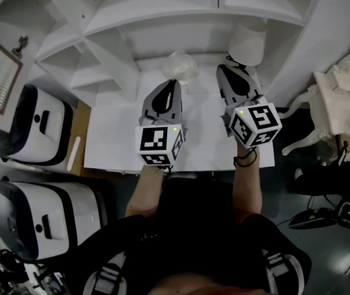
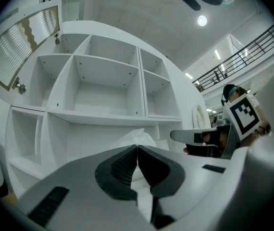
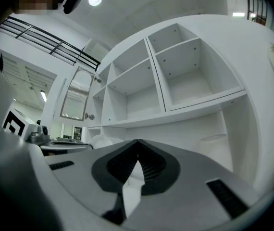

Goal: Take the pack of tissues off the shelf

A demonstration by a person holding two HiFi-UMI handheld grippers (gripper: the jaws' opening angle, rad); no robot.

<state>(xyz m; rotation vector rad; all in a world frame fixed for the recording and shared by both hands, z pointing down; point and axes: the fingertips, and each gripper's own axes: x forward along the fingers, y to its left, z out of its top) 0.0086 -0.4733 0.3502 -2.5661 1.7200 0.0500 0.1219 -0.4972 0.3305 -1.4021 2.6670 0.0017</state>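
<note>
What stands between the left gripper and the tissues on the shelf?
Nothing visible. The tissues lie just ahead of the left gripper, whose jaws are shut and empty. The right gripper is off to the side, clear of that line, with its jaws also shut.

Lighting is even, overhead and moderately bright. The round white ceiling lamp [image 2: 202, 20] glares at the upper right of the left gripper view. Both gripper views bow strongly, with dark vignetted corners. The white wooden shelf unit [image 1: 163, 17] is slightly overexposed in the head view, with soft shadows inside its compartments.
</note>
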